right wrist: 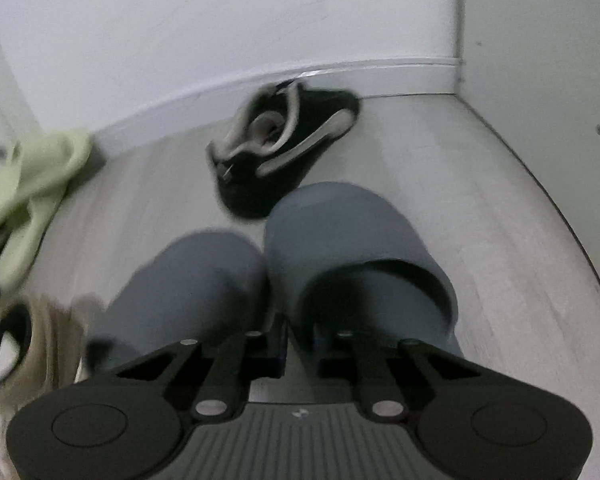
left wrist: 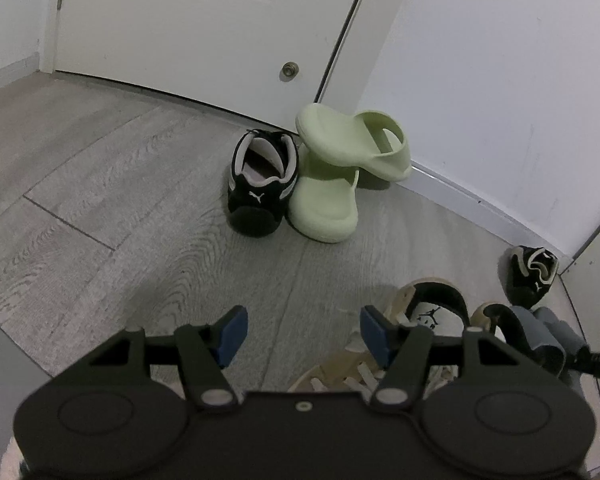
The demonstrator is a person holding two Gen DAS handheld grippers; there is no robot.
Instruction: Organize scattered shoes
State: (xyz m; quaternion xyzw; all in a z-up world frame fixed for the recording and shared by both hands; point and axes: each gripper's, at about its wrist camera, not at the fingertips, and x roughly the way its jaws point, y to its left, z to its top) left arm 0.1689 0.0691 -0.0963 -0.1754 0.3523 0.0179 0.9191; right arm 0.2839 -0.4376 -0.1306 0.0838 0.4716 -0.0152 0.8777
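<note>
Right gripper (right wrist: 298,350) looks pinched narrow on the grey slippers (right wrist: 356,248) where the two meet, though it's blurry; left gripper (left wrist: 302,332) hangs wide, holding nothing, over the tan sneaker (left wrist: 428,312). Green slides (left wrist: 340,168) stacked crooked far by the wall, black sneakers split; guessing the slippers get lined up next.

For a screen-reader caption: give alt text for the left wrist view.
The open left gripper hovers over a grey floor. Ahead, by a white door, stand a black sneaker and two green slides, one propped on the other.
</note>
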